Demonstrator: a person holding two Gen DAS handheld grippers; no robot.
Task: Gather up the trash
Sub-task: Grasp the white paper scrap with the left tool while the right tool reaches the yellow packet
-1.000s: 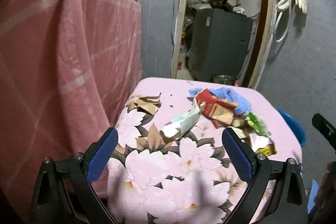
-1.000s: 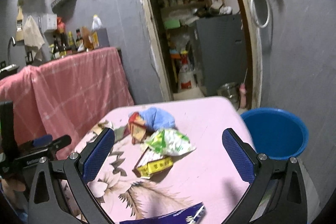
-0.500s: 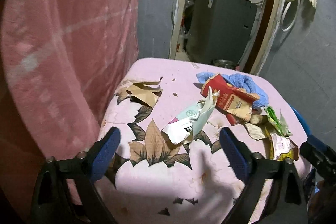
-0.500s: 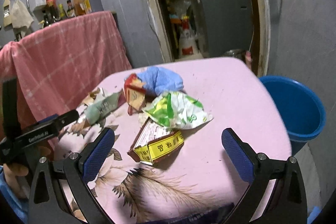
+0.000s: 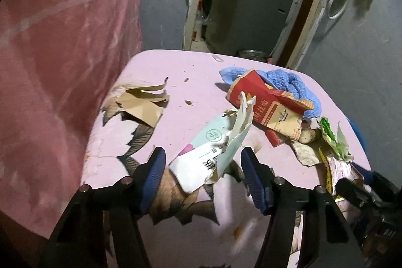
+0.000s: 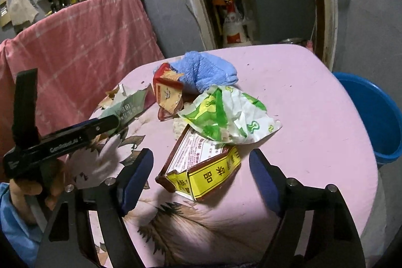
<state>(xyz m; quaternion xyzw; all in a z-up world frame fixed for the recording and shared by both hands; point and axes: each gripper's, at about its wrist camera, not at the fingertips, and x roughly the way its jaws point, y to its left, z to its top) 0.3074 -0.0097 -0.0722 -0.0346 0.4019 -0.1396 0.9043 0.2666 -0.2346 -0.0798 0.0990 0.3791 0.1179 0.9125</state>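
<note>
both sets of jaws are closing, neither pressing on anything yet. left gripper point(image 5: 203, 167) sits about half open, straddling the near end of a torn pale green and white carton point(image 5: 213, 150); its blue pads point(image 5: 154, 168) flank the carton with a gap on each side. right gripper point(image 6: 201, 175) is wider, roughly three quarters open, around a flattened brown and yellow box point(image 6: 201, 167); visible clearance on both sides, no contact.

all trash lies on a table with a pink floral cloth point(image 6: 301, 104). left wrist view: torn brown cardboard point(image 5: 143, 104) off to the left, well apart from the rest. red carton point(image 5: 263, 102) lies just behind the pale carton's far end, leaning on a blue towel point(image 5: 289, 82). small crumbs on the cloth between cardboard and red carton.

right wrist view: crumpled green and white wrapper point(image 6: 228, 117) overlaps the far edge of the yellow box. red carton and blue towel lie behind it. blue bucket point(image 6: 371, 117) stands on the floor just beside the table's right edge. pink checked cloth point(image 6: 83, 42) hangs over something to the left, bottles on top. person's hand point(image 6: 32, 192) holding the left tool shows at lower left, blue sleeve.
</note>
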